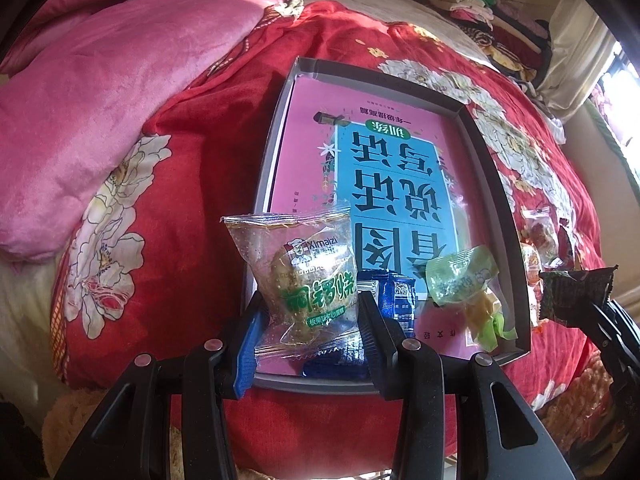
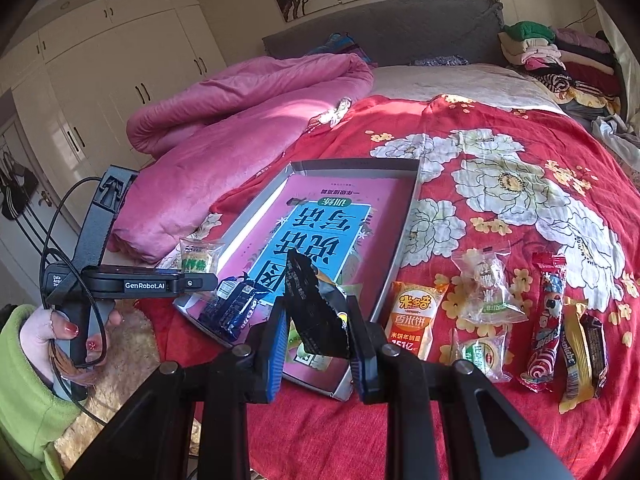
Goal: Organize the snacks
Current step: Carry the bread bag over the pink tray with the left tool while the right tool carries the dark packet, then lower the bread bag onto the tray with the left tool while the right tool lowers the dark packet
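Note:
My left gripper (image 1: 312,322) is shut on a clear pastry packet with green lettering (image 1: 308,276), held over the near left corner of the grey shallow box (image 1: 492,160). A pink and blue book lines the box. Blue packets (image 1: 396,300) and a green packet (image 1: 460,280) lie at the box's near end. My right gripper (image 2: 318,344) is shut on a crumpled black packet (image 2: 316,312) above the box's near edge (image 2: 404,216). In the right wrist view the left gripper (image 2: 202,274) with its pastry packet (image 2: 200,256) sits at the box's left side.
Loose snacks lie on the red floral bedspread right of the box: an orange rice cracker packet (image 2: 412,320), a clear packet (image 2: 484,284), a red stick packet (image 2: 548,316), a yellow and brown bar (image 2: 580,348). A pink quilt (image 2: 240,120) is heaped left; folded clothes (image 2: 560,60) are stacked far right.

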`<state>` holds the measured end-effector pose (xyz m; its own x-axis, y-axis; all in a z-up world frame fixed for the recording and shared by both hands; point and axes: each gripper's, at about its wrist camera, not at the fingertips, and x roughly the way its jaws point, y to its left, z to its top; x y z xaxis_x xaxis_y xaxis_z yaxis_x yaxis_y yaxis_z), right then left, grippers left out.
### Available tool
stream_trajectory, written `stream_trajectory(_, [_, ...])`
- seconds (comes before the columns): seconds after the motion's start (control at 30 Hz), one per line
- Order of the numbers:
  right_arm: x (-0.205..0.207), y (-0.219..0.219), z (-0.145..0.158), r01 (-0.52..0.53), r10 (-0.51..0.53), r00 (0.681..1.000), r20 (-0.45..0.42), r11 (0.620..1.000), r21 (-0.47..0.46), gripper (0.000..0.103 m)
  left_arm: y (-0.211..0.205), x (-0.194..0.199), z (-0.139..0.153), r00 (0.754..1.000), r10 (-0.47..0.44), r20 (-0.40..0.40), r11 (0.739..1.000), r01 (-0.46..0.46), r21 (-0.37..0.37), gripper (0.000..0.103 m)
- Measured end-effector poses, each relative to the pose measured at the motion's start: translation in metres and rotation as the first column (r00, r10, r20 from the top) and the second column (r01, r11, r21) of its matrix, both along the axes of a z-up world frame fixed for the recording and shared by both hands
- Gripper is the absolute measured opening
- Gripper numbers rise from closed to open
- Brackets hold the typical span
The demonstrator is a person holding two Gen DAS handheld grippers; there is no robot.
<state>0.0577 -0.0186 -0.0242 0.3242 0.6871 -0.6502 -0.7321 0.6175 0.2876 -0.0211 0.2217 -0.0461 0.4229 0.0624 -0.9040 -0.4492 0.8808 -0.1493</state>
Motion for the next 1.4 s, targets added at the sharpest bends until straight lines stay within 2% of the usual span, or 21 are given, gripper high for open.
stream_trajectory(0.53, [0.006,0.009,-0.018,0.038,-0.04,0.999,-0.032,0.998,-0.052,0.028,-0.011,0.007,-0.006,0.998,-0.055,0.017,0.997,0.056,-0.056,0.047])
stream_trajectory(1.0, [0.01,0.023,-0.029,0.059,-0.061,0.998,-0.019,0.992,-0.111,0.028,-0.018,0.01,-0.011,0.996,-0.083,0.031,0.991,0.086,-0.102,0.048])
stream_trajectory(1.13, [0.008,0.025,-0.032,0.051,-0.054,0.998,-0.016,0.991,-0.125,0.028,-0.013,0.008,-0.009,0.998,-0.061,0.029,0.994,0.063,-0.089,0.048])
stream_trajectory(1.27, [0.007,0.026,-0.035,0.044,-0.047,0.999,-0.019,0.99,-0.134,0.028,-0.008,0.006,-0.005,0.999,-0.038,0.022,0.998,0.038,-0.04,0.048])
stream_trajectory(1.4, [0.005,0.026,-0.035,0.033,-0.036,0.999,-0.02,0.991,-0.132,0.029,-0.003,0.006,-0.007,1.0,-0.024,0.017,0.999,0.024,-0.041,0.049])
